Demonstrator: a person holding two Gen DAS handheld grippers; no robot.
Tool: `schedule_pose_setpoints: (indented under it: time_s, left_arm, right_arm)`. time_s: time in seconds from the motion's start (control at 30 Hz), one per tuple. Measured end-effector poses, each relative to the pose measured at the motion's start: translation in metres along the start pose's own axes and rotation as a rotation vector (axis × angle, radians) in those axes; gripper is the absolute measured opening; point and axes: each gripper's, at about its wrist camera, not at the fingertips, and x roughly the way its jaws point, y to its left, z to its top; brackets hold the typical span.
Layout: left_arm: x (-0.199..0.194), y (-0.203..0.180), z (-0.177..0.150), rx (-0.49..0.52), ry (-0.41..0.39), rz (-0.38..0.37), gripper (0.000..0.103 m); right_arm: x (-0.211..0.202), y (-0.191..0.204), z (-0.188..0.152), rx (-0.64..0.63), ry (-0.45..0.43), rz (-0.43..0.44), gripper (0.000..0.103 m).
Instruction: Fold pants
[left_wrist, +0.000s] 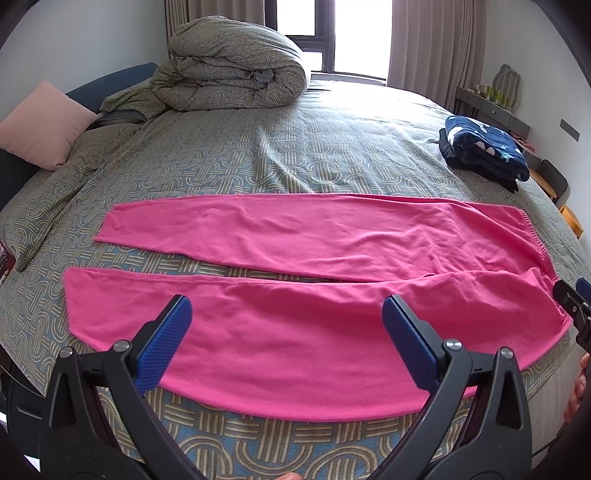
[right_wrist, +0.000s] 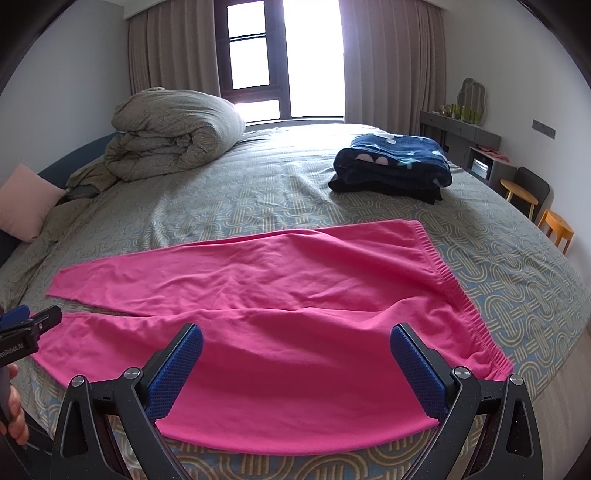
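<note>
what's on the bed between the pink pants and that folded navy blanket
Nothing: only bare patterned bedspread lies between the pink pants and the folded navy blanket, clearest in the right wrist view.

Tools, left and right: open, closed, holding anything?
Left tool: open, holding nothing, above the pink pants.
Right tool: open, holding nothing, above the pants.

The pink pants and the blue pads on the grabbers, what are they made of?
The pink pants look like soft, matte knit fabric, maybe fleece or cotton jersey: they wrinkle gently and the waistband is gathered like elastic. The blue pads look like rubber or plastic, with a bumpy grid texture in the right wrist view and fine ridges in the left. I can't say which for sure.
</note>
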Motion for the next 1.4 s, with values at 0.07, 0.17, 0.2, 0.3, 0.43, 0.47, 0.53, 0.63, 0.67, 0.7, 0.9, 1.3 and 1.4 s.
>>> schedule_pose_setpoints:
  time_s: [0.07, 0.17, 0.2, 0.3, 0.43, 0.47, 0.53, 0.63, 0.67, 0.7, 0.9, 1.3, 1.4]
  left_arm:
    - [0.001, 0.0, 0.0, 0.002, 0.007, -0.002, 0.102]
    - [0.002, -0.001, 0.0, 0.007, 0.009, -0.002, 0.102]
    - [0.002, -0.002, 0.0, 0.01, 0.009, -0.001, 0.102]
    - [0.002, -0.003, -0.002, 0.02, 0.013, 0.004, 0.102]
    - [0.003, -0.003, -0.003, 0.032, 0.017, 0.014, 0.102]
    - [0.003, -0.003, -0.004, 0.035, 0.018, 0.016, 0.102]
    - [0.003, -0.003, -0.005, 0.038, 0.021, 0.016, 0.102]
    - [0.003, -0.002, -0.006, 0.042, 0.022, 0.017, 0.102]
    - [0.003, -0.002, -0.007, 0.043, 0.023, 0.018, 0.102]
    - [0.002, -0.002, -0.007, 0.046, 0.024, 0.019, 0.102]
    - [0.001, -0.001, -0.01, 0.053, 0.029, 0.021, 0.102]
    - [-0.01, -0.002, -0.015, 0.074, 0.009, 0.034, 0.102]
    - [-0.011, -0.002, -0.017, 0.075, 0.01, 0.037, 0.102]
  right_arm:
    - [-0.001, 0.0, -0.001, 0.002, -0.001, -0.001, 0.103]
    - [0.0, 0.0, -0.002, 0.001, 0.0, -0.006, 0.103]
    - [0.0, -0.001, -0.002, 0.003, 0.002, -0.008, 0.103]
    - [0.001, -0.003, -0.002, 0.011, 0.007, -0.009, 0.103]
    - [0.001, -0.005, -0.002, 0.022, 0.006, -0.001, 0.103]
    - [0.001, -0.005, -0.002, 0.022, 0.005, -0.002, 0.103]
    - [0.0, -0.005, -0.002, 0.02, 0.002, -0.004, 0.103]
    - [0.0, -0.005, -0.002, 0.023, 0.006, -0.004, 0.103]
    - [0.0, -0.005, -0.002, 0.024, 0.008, -0.004, 0.103]
    - [-0.001, -0.005, -0.002, 0.026, 0.008, -0.004, 0.103]
    - [-0.003, -0.007, -0.002, 0.028, 0.002, -0.006, 0.103]
    - [-0.008, -0.014, -0.008, 0.048, 0.002, -0.007, 0.103]
    - [-0.01, -0.015, -0.009, 0.058, 0.005, -0.003, 0.103]
